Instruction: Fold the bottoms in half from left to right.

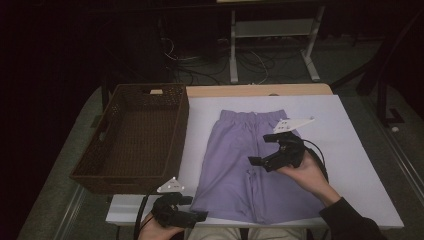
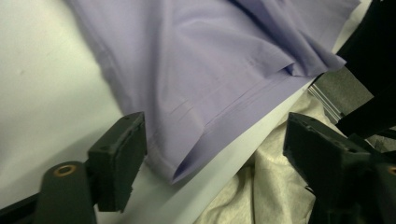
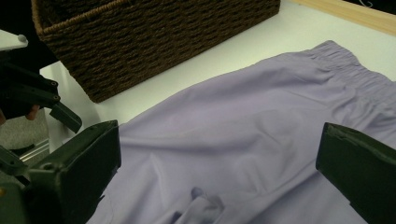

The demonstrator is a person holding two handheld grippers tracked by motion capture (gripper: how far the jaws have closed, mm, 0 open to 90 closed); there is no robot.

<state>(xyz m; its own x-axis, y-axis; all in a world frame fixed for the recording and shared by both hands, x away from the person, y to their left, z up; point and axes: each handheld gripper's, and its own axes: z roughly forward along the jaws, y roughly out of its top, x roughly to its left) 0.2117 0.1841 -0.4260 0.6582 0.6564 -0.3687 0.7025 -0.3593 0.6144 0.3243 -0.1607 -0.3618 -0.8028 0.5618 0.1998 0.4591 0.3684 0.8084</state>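
White table [image 1: 345, 150] in dim room. Lilac fabric shorts [image 1: 250, 165] flat at centre, beside brown woven basket [image 1: 135, 135]. Left gripper [image 1: 192, 216] at near hem corner, jaws apart, gripping nothing. Right gripper [image 1: 261, 161] above shorts, jaws apart, empty.

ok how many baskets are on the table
1. A brown woven basket stands on the left side of the table, beside the purple shorts. The right gripper view catches its wall too. Nothing suggests another is hidden.
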